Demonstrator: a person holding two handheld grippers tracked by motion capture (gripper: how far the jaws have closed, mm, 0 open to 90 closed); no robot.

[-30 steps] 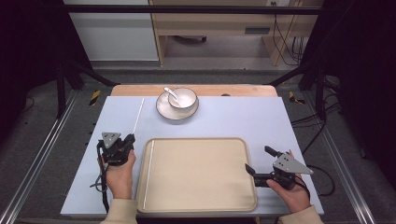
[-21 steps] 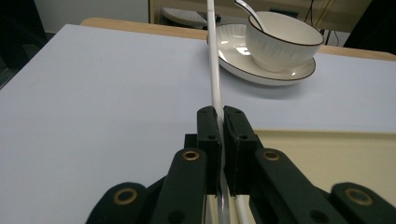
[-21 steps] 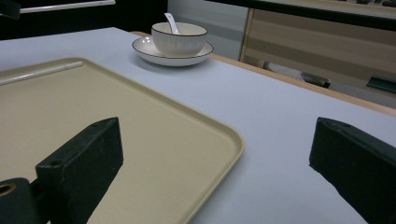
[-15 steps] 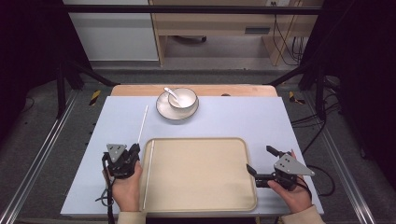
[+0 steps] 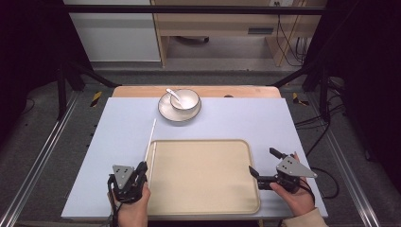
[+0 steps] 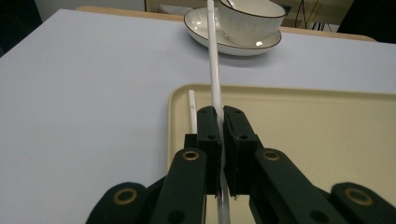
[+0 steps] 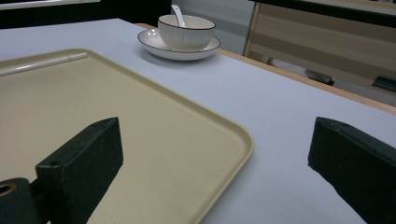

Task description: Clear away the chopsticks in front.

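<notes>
My left gripper [image 5: 141,169] is at the tray's near left corner, shut on a thin white chopstick [image 5: 150,139] that points away toward the bowl. In the left gripper view the jaws [image 6: 219,116] pinch this chopstick [image 6: 212,56] near its lower end. A second white chopstick [image 6: 192,109] lies just inside the left rim of the beige tray [image 5: 203,141]. My right gripper [image 5: 261,161] rests open at the tray's right edge, with nothing between its jaws [image 7: 215,154]. The second chopstick [image 7: 42,63] lies along the far rim of the tray [image 7: 233,135] in the right gripper view.
A white bowl [image 5: 185,99] with a spoon [image 5: 173,94] in it stands on a saucer [image 5: 165,111] at the back middle of the pale blue table [image 5: 246,118]. The bowl [image 7: 186,30] also appears beyond the tray in the right gripper view.
My left gripper has drawn back toward the table's near edge and slightly right, carrying the chopstick with it. The right gripper has stayed put.
</notes>
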